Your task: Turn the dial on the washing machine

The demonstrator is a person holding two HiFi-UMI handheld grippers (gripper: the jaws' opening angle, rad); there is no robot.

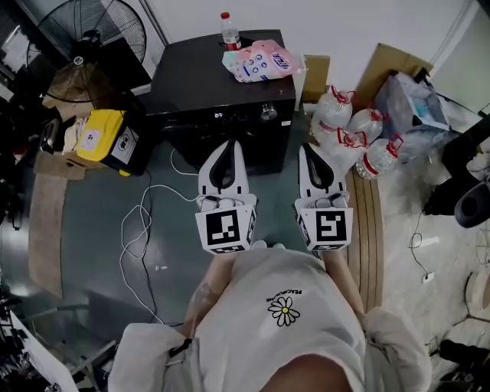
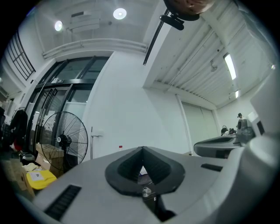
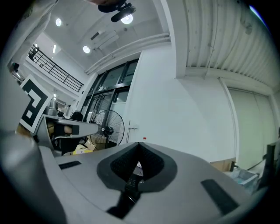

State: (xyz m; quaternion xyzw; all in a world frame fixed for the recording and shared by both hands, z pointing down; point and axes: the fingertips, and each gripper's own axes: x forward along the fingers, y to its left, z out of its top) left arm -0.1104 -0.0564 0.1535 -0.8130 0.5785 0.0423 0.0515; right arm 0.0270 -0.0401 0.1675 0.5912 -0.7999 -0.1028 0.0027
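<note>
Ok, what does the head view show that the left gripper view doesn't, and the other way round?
Head view only: the washer front with its dial, and a white cable on the floor. Left gripper view only: the ceiling lights and the glass doors. Both: the fan, the yellow box, and the left tool and right tool, each with jaws together and empty, neither touching the dial.

black washing machine (image 1: 191, 73), boxy, upright; round silver dial (image 1: 268, 112) on its front, toward right end.
</note>
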